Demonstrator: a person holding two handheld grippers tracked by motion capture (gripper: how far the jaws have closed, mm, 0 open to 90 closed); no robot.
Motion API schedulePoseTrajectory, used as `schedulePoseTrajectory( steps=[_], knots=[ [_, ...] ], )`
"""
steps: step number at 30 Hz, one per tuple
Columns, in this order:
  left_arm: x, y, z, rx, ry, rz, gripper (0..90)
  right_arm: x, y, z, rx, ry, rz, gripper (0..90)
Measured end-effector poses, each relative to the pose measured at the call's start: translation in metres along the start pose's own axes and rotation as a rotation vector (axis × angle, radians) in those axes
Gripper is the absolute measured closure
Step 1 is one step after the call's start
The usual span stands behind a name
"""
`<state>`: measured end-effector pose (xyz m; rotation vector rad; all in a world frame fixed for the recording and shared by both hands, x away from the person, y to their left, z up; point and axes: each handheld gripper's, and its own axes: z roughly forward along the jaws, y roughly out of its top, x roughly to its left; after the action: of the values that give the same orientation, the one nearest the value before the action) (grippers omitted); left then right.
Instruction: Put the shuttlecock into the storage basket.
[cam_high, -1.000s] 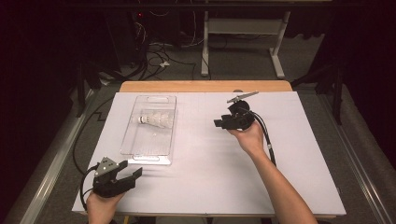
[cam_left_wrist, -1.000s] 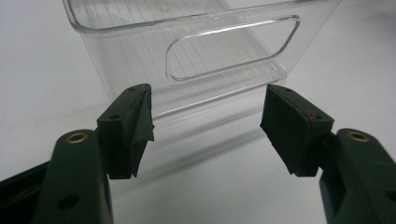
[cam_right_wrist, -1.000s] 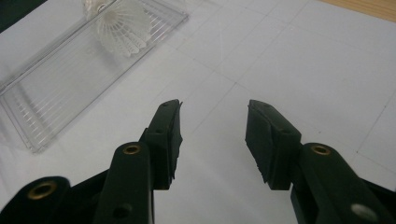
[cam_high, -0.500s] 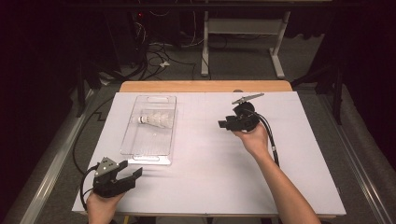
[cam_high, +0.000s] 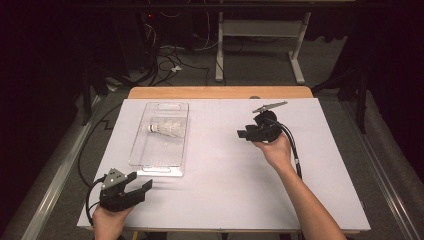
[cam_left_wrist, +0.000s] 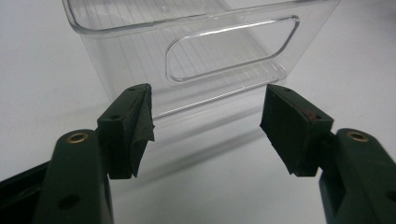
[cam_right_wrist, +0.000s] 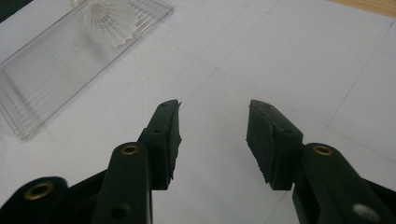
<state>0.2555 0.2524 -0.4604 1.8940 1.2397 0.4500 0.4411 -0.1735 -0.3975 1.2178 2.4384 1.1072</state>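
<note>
Two grippers: your left gripper (cam_high: 142, 188) and right gripper (cam_high: 241, 134) both gaped, empty;
Shuttlecock (cam_high: 166, 129): lay in clear tray (cam_high: 150, 161)

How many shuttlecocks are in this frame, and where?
1. The white shuttlecock lies on its side inside the clear plastic tray, toward the tray's far end, at the table's left. The tray is see-through, so none looks hidden.
</note>
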Motion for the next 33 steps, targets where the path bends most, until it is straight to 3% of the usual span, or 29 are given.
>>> schedulePoseTrajectory(
  steps=[33],
  knots=[
    [0.000,0.000,0.000,-0.001,0.001,0.001,34.7,-0.009,-0.018,-0.018,-0.029,-0.025,0.003,50.5]
  ],
)
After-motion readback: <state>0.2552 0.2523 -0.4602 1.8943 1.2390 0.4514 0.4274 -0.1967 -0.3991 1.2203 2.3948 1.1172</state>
